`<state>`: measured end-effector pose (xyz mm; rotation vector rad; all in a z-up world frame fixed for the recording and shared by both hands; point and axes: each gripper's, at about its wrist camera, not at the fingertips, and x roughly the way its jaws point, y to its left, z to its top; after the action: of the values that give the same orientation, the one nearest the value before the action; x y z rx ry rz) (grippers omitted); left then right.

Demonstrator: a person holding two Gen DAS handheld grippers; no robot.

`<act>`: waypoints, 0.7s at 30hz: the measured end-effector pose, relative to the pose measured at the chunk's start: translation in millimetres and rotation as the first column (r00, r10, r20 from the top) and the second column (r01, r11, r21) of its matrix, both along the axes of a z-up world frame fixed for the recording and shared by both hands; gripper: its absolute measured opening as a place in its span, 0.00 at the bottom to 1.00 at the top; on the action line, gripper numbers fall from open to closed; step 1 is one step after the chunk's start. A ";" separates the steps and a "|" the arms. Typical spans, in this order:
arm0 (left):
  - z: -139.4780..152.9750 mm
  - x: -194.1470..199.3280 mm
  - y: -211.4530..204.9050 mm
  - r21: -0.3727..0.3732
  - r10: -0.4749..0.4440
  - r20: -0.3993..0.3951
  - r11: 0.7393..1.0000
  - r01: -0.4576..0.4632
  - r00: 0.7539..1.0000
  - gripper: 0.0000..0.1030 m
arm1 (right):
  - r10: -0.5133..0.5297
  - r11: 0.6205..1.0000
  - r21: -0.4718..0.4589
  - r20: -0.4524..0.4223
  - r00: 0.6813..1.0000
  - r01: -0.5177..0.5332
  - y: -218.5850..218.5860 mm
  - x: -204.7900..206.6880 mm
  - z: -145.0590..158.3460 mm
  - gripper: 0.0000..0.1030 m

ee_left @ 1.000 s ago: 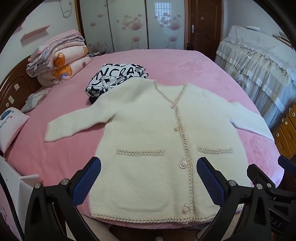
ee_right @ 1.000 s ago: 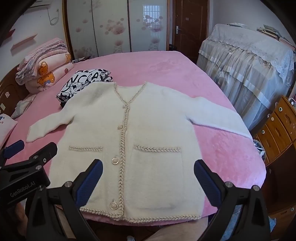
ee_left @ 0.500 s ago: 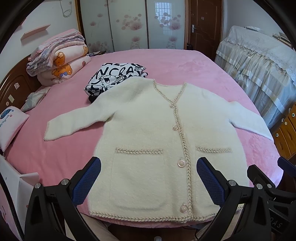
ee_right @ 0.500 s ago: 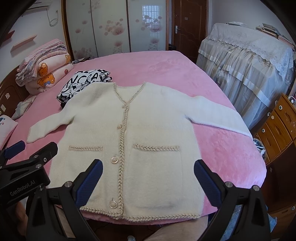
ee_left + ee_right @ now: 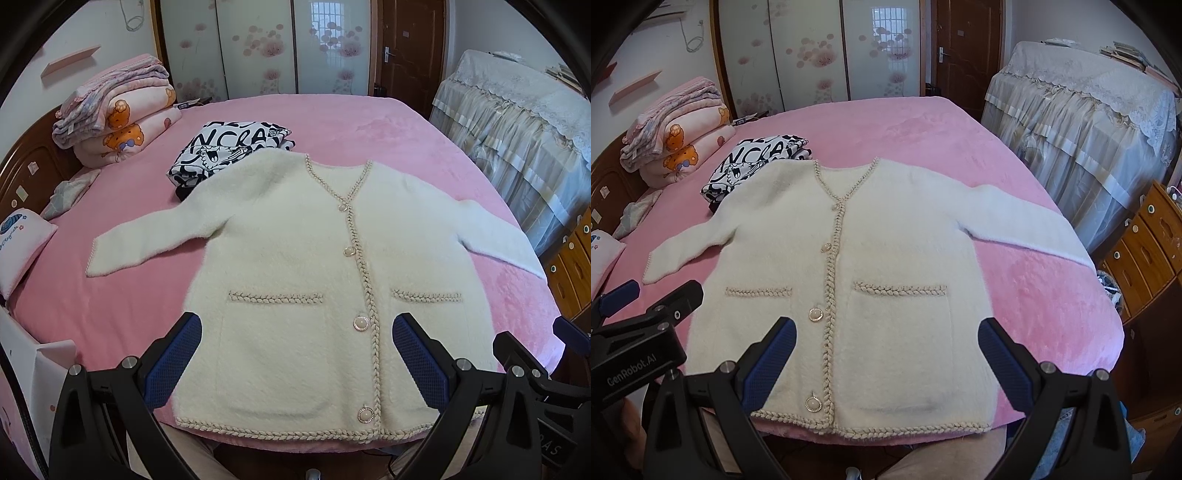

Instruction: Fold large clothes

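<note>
Cream cardigan (image 5: 295, 266) spread flat, front up and buttoned, on the pink bed (image 5: 354, 122). Hem lying along the near edge of the bed, neckline pointing away toward the wardrobe doors (image 5: 258, 44). Long axis running near to far along the braided button band (image 5: 364, 280). Both sleeves stretched out sideways, slightly angled down, left cuff (image 5: 94, 258) on the bedspread, right sleeve (image 5: 1034, 229) reaching close to the far side edge. Probably laid open like this so each sleeve can be taken and turned inward. Left tongs (image 5: 295, 360) hanging above the hem, spread wide, grasping nothing. Right tongs (image 5: 886, 360) likewise released and empty, over the right pocket. Printed black-and-white garment (image 5: 229, 147) folded just beyond the left shoulder, partly under it. No fold begun yet, judging by the flat lie.
</note>
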<state>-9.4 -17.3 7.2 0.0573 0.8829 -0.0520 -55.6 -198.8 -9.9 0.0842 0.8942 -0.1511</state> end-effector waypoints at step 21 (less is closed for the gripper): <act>-5.9 5.9 -3.0 0.005 0.004 -0.014 1.000 -0.004 1.000 1.00 | -0.009 1.000 0.005 -0.016 1.000 0.009 -3.9 2.8 -9.0 0.96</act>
<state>-3.5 -20.3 1.2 0.0594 0.8967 -0.0466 -52.8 -202.7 -18.9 0.0913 0.9100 -0.1578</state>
